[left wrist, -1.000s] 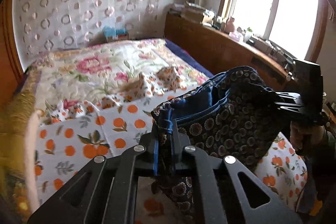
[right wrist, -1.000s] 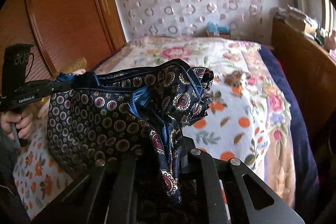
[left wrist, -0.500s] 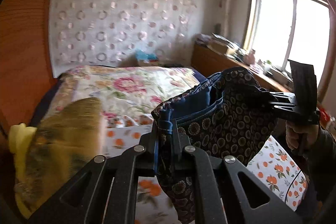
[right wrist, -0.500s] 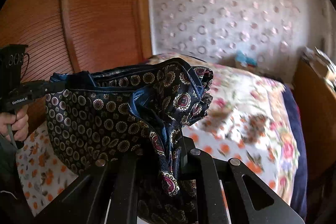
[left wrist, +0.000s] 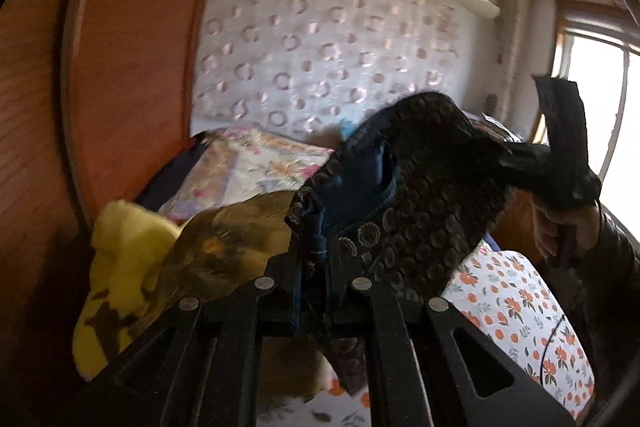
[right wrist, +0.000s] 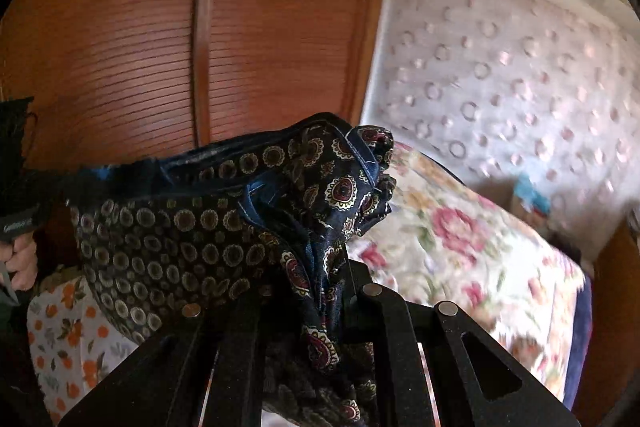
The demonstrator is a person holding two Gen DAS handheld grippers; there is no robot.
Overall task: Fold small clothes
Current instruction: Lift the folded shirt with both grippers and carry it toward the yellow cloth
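Above orange-print sheet (left wrist: 516, 291) | floral quilt (right wrist: 460, 239) behind | wooden wardrobe (right wrist: 260, 27) left

A dark navy fabric garment printed with small gold rings and red paisley medallions (right wrist: 180, 227) hangs stretched in the air between two pairs of black tongs. The right tongs (right wrist: 324, 279), at the bottom of the frame, are clamped on one bunched corner; the left tongs (right wrist: 60, 183), at the far left edge, grip the opposite end, with a person's hand (right wrist: 22, 263) on the handle below. Beneath lie a white bedsheet with orange fruit print (right wrist: 68, 323) and a cream floral quilt (right wrist: 460, 247). Behind stand a reddish-brown slatted wooden wardrobe (right wrist: 160, 39) and a pale curtain dotted with rings (right wrist: 500, 67).
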